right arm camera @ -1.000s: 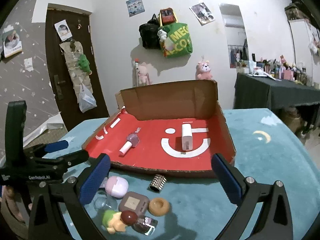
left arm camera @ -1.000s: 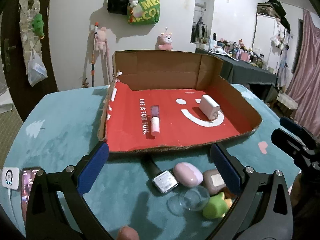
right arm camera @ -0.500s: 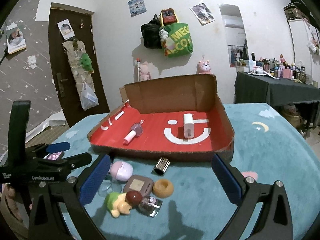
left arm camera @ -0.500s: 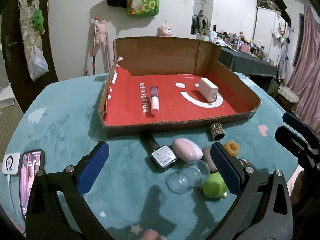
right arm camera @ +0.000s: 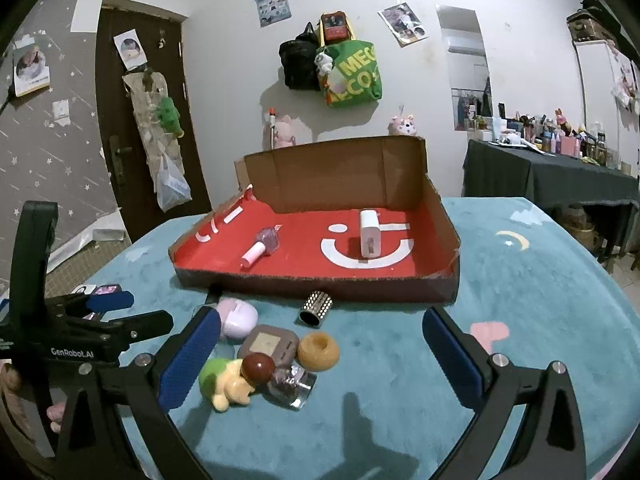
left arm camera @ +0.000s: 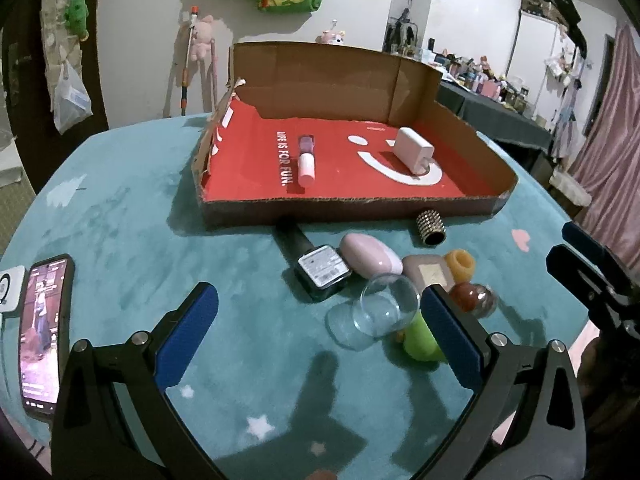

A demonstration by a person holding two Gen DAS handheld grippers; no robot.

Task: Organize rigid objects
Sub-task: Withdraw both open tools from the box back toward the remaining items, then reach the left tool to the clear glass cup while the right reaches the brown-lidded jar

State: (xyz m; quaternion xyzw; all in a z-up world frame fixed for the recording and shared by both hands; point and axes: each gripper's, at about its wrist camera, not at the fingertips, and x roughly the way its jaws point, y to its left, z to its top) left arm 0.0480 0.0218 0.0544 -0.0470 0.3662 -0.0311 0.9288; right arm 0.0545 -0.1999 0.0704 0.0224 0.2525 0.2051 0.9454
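Both my grippers hang over the teal tablecloth (left arm camera: 120, 220) with nothing between their fingers. My left gripper (left arm camera: 318, 330) has its blue-padded fingers (left arm camera: 188, 334) spread wide; the right-hand pad sits in front of the green toy (left arm camera: 418, 340), and whether it touches I cannot tell. My right gripper (right arm camera: 320, 360) is spread just as wide and holds nothing; its left pad (right arm camera: 190, 360) is just beside the green toy and the pink case (right arm camera: 238, 316), though contact is not clear from here.

The cardboard box (right arm camera: 336, 168) stands open in the middle of the table, red inside. In it lie a white charger (right arm camera: 369, 233) on the smiley print and a small purple bottle with a pink cap (right arm camera: 262, 246) on its side, well apart from each other.

The loose things are bunched on the cloth just before the box's front wall: a silver studded cylinder (right arm camera: 316, 307) nearest the box, the pink case, a brown square case (right arm camera: 270, 344), an orange ring (right arm camera: 318, 350), a clear round lid (left arm camera: 386, 308), a small glass jar (right arm camera: 292, 386) lying over, and a watch (left arm camera: 322, 268) whose black strap runs to the box. A phone (left arm camera: 44, 332) lies with its screen lit at the table's left edge.
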